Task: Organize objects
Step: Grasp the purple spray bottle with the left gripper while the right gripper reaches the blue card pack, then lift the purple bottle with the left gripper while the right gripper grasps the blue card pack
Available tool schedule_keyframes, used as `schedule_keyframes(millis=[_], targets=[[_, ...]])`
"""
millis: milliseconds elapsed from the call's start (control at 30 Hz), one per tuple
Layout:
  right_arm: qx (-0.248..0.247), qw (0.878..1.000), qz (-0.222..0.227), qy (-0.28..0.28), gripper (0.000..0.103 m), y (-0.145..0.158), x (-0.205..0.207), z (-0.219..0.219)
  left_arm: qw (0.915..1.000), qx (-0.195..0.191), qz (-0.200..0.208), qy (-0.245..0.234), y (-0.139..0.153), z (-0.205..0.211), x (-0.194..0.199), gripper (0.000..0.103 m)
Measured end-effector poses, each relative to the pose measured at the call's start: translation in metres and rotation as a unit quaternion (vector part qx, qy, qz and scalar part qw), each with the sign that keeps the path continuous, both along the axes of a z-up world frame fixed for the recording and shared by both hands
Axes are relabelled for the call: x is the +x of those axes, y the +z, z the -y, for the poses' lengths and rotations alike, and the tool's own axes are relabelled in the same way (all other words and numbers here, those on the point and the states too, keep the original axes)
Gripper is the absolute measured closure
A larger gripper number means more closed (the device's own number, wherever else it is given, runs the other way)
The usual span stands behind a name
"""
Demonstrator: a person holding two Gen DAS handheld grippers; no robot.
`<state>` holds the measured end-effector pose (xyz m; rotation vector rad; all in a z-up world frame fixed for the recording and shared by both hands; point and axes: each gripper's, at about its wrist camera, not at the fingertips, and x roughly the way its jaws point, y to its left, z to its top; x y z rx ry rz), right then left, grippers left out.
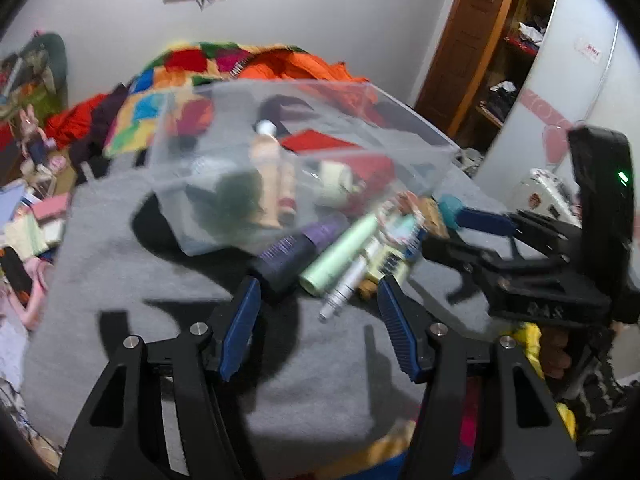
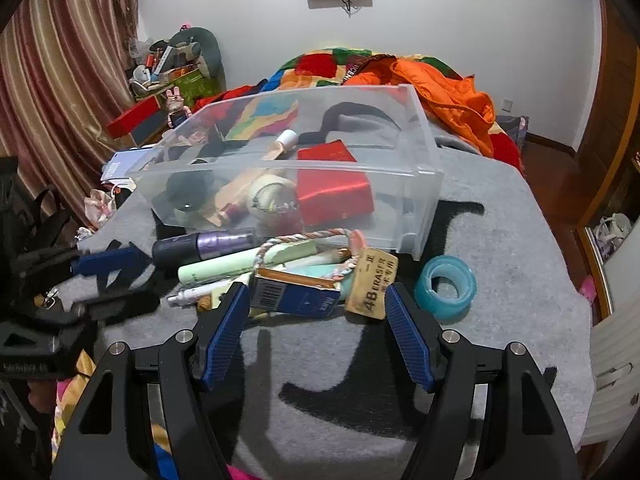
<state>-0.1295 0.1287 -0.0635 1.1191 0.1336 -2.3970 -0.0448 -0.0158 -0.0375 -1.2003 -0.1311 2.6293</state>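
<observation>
Blue pads of the right claw (image 2: 316, 308) are standing about half apart and gripping nothing; just ahead between them, the blue carton (image 2: 296, 298) is lying on the grey mat (image 2: 500, 240), with the eraser (image 2: 374, 280) beside it and the teal tape roll (image 2: 446, 286) off to the right; beyond sits the clear bin (image 2: 420, 184), already holding several things. The left claw (image 1: 318, 300) (its view is blurred) is hanging similarly parted and empty before the purple bottle (image 1: 296, 250) and green tube (image 1: 340, 256). Closing now is risking pinching the rope loop (image 2: 308, 236) too, dragging its neighbours along.
</observation>
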Motion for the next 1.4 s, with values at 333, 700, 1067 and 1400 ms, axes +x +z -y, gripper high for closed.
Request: schedule_keyframes(millis=[333,700,1067,1400], targets=[[-0.011,1.0,0.009,0.0,0.037,-0.006,0.0,0.011,0.9991,0.02,0.037,0.002,-0.024,0.005,-0.05,0.047],[-0.012,1.0,0.026,-0.002,0.06,-0.013,0.002,-0.002,0.9989,0.03,0.026,0.024,-0.028,0.015,-0.021,0.068],[-0.002,0.999,0.033,0.021,0.065,-0.018,0.015,-0.015,0.9991,-0.001,0.032,0.027,-0.027,0.015,0.007,0.075],[0.029,0.999,0.019,0.021,0.038,-0.021,0.003,-0.004,0.9988,0.001,0.039,0.03,-0.03,0.015,-0.016,0.068]])
